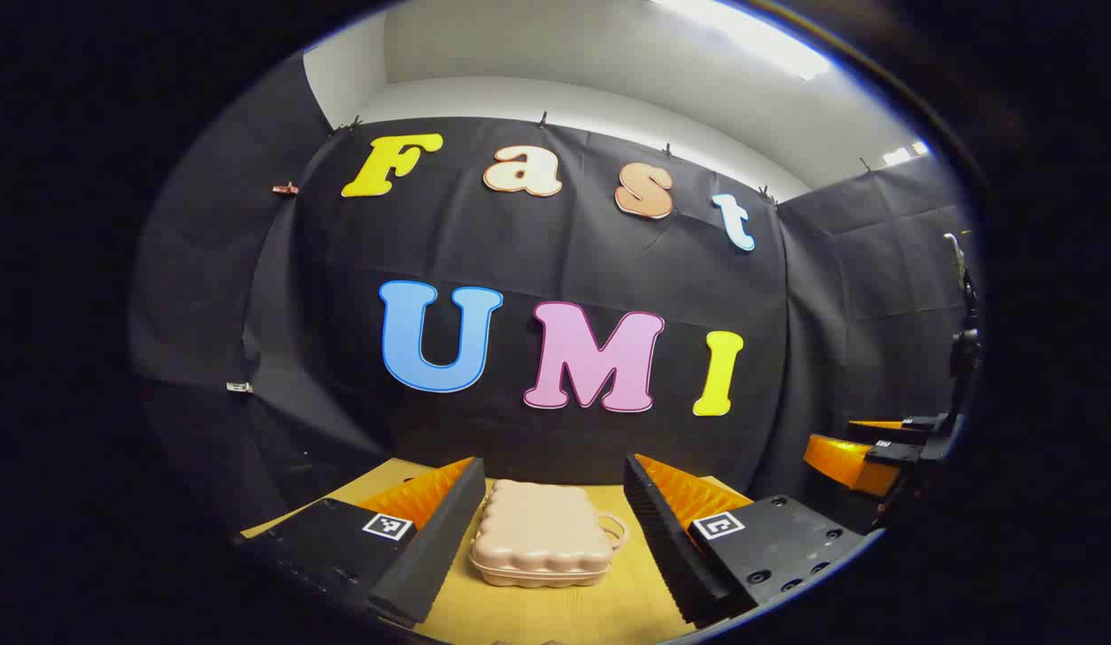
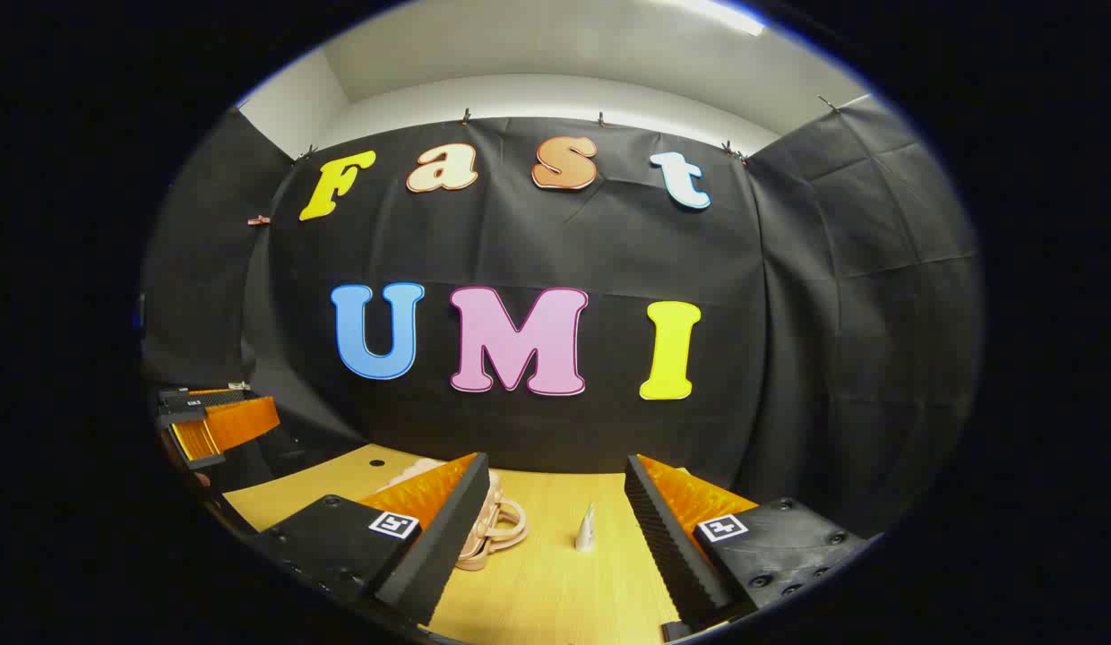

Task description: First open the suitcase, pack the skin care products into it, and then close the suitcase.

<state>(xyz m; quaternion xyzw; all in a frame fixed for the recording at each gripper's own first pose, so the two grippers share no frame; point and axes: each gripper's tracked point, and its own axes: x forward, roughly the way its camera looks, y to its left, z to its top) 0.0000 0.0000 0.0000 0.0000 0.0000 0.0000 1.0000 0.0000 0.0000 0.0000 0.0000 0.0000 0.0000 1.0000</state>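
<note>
A small pink suitcase point(image 1: 539, 534) lies shut and flat on the wooden table point(image 1: 591, 609), handle to the right. My left gripper point(image 1: 553, 537) is open, and the case shows between its fingers farther off. In the right gripper view the suitcase point(image 2: 493, 528) peeks out from behind the left finger, handle toward the middle. A small pale upright skin care tube point(image 2: 587, 528) stands to its right on the table. My right gripper point(image 2: 555, 537) is open with nothing held, and the tube stands beyond the gap. The right gripper point(image 1: 865, 452) shows at the far right of the left gripper view.
The black cloth wall closes the back and both sides of the table point(image 2: 555, 591). A small dark hole point(image 2: 377, 464) sits in the tabletop at the back left. The left gripper point(image 2: 215, 421) hangs at the left edge of the right gripper view.
</note>
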